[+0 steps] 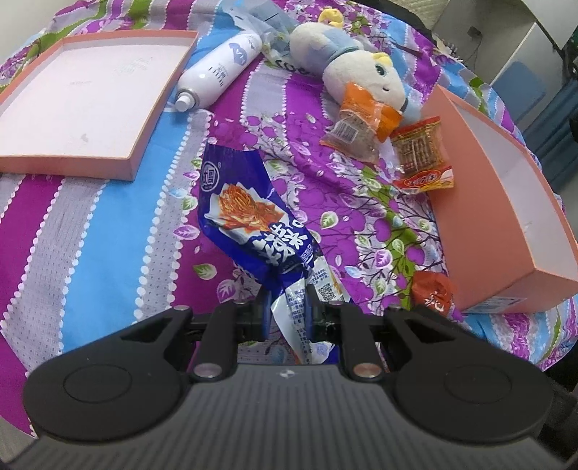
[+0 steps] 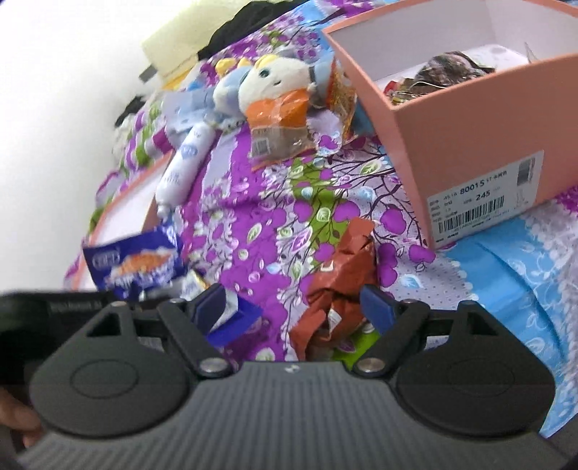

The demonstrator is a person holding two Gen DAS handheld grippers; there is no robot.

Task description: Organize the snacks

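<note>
My left gripper [image 1: 287, 307] is shut on a blue snack packet [image 1: 253, 213] and holds it above the bedspread; the packet also shows in the right wrist view [image 2: 135, 265]. My right gripper [image 2: 292, 307] is open, its jaws on either side of a crumpled brown-red snack packet [image 2: 339, 278], which also shows in the left wrist view [image 1: 433, 291]. The pink box [image 2: 466, 144] holds several snacks. An orange snack packet [image 1: 361, 119] and a red-yellow snack packet [image 1: 421, 155] lie beside the box [image 1: 487, 217].
The pink box lid [image 1: 83, 101] lies at the left. A white spray bottle [image 1: 220, 70] and a plush doll [image 1: 361, 65] lie at the far side on the flowered bedspread [image 1: 108, 224]. A clear bag [image 1: 267, 25] lies behind the bottle.
</note>
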